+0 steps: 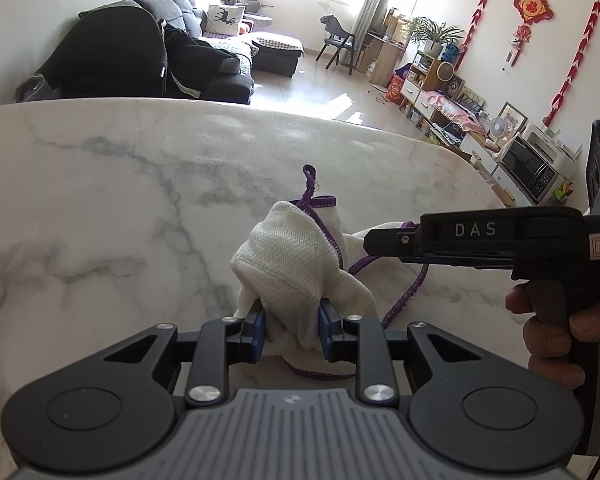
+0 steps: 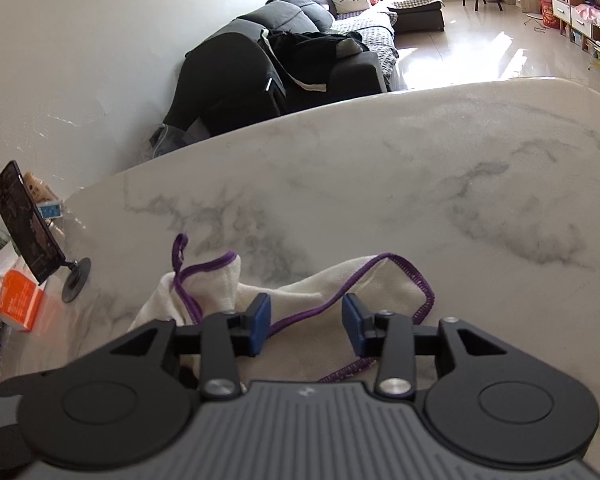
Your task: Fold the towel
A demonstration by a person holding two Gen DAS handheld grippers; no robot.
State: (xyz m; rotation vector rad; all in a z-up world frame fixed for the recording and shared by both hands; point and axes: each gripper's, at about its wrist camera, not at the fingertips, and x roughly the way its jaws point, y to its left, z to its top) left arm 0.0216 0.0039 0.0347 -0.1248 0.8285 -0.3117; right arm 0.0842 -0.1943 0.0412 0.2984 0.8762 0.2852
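Observation:
A cream towel (image 1: 296, 256) with purple stitched edging and a purple hanging loop lies crumpled on the marble table (image 1: 100, 200). My left gripper (image 1: 292, 330) is shut on a bunched part of the towel at its near side. My right gripper (image 2: 306, 326) is open, its blue pads on either side of a purple towel edge (image 2: 380, 288), above the cloth. In the left wrist view the right gripper (image 1: 384, 242) comes in from the right, its tip over the towel's right part.
A phone on a small black stand (image 2: 32, 236) and an orange box (image 2: 20, 304) sit at the table's left end. A dark sofa (image 1: 148, 52) and shelving (image 1: 440, 80) stand beyond the table's far edge.

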